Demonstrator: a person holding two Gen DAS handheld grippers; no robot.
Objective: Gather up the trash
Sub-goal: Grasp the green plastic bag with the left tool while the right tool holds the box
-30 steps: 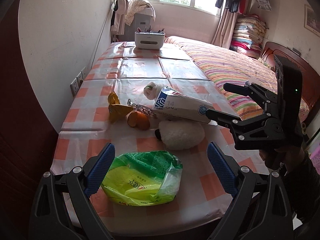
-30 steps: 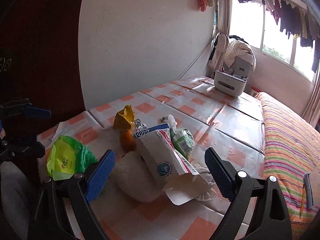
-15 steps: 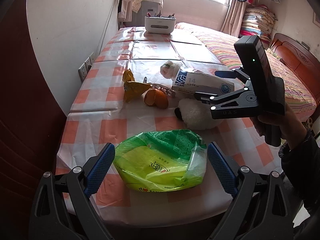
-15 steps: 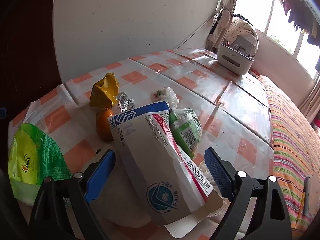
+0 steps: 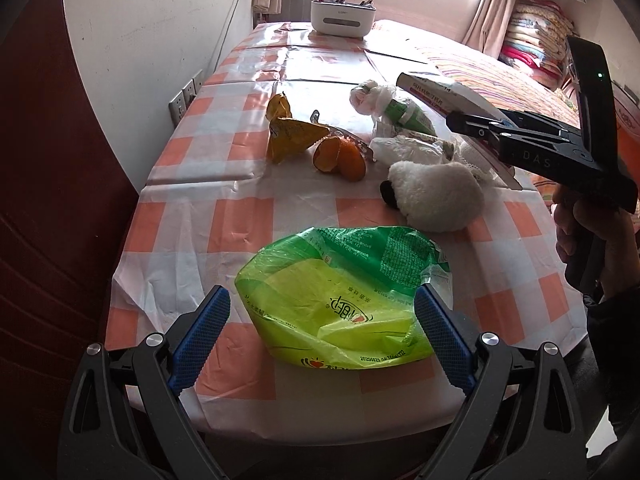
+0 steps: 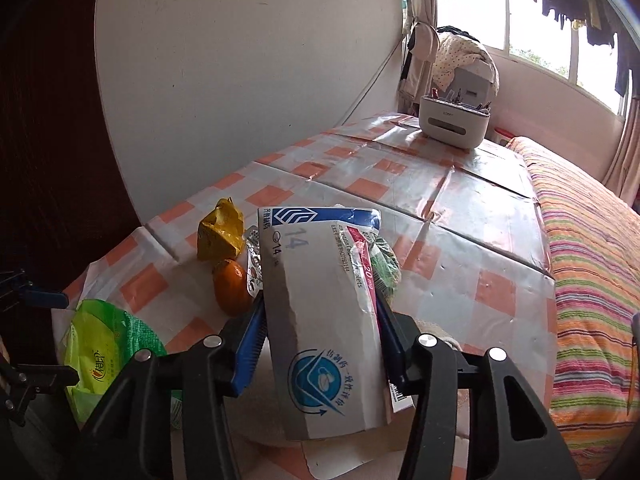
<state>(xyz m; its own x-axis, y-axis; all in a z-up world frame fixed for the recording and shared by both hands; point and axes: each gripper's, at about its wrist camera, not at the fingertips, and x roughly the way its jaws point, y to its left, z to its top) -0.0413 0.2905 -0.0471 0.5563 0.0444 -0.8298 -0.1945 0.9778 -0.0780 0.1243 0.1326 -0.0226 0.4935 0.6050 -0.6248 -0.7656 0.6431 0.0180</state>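
A crumpled green and yellow plastic bag [image 5: 340, 280] lies near the front edge of the checked table [image 5: 224, 216]. My left gripper [image 5: 320, 340] is open, with a blue pad on either side of the bag. My right gripper [image 6: 320, 340] is closing its jaws on a white cardboard box with blue print [image 6: 320, 300], and both pads press on the box's sides. In the left wrist view this box [image 5: 436, 90] tilts up off the table in the right gripper [image 5: 520, 140], held by a person's hand [image 5: 588, 224]. The green bag [image 6: 100, 356] shows at lower left in the right wrist view.
A yellow wrapper [image 5: 292, 136], orange peel [image 5: 340, 156], a foil strip [image 5: 348, 138], a knotted plastic bag with a green packet [image 5: 400, 110] and a white fluffy lump [image 5: 432, 196] lie mid-table. A white organizer [image 5: 343, 18] stands at the far end. A striped bed [image 6: 592, 260] borders the right side.
My right gripper has closed from wide open onto the white box and tilted it up, uncovering the plastic beneath. My left gripper has come down closer around the green bag.
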